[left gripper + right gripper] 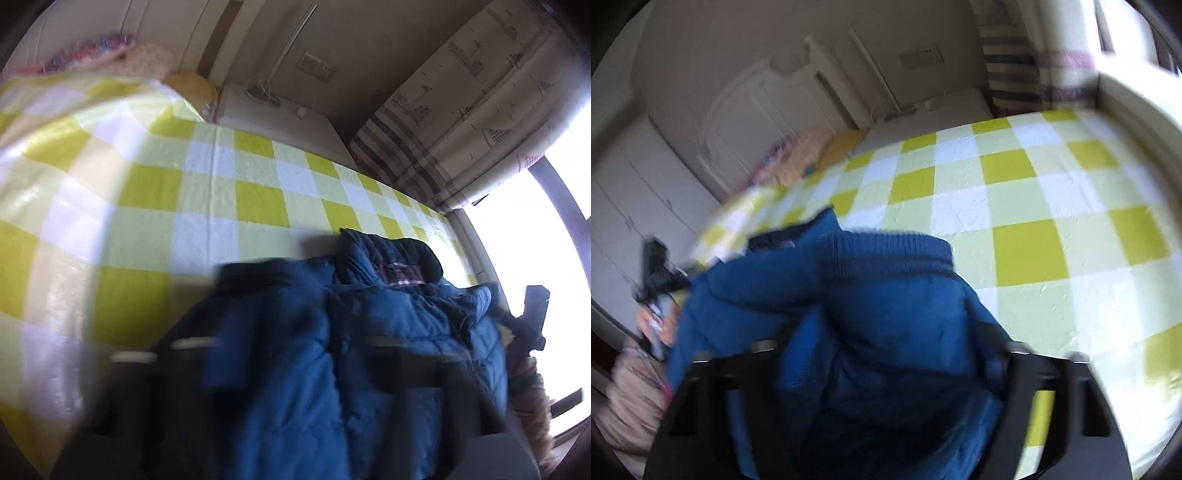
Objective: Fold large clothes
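A blue padded jacket (pixel 388 325) with a dark collar lies bunched on a bed with a yellow and white checked sheet (pixel 221 192). In the left wrist view the jacket fills the space between my left gripper's (pixel 291 350) blurred dark fingers; the grip itself is hidden by fabric and blur. The right gripper (pixel 532 314) shows at the jacket's right edge. In the right wrist view the jacket (pixel 879 302) is bunched between my right gripper's (pixel 886 358) black fingers, which look closed on the fabric. The left gripper (pixel 655 273) shows at the jacket's left edge, held by a hand.
A pillow pile (pixel 110 55) lies at the head of the bed. A white bedside cabinet (pixel 280 114) stands beside it. A patterned curtain (pixel 461 103) and a bright window (pixel 535 258) flank the bed. White wardrobe doors (pixel 646 192) stand on the other side.
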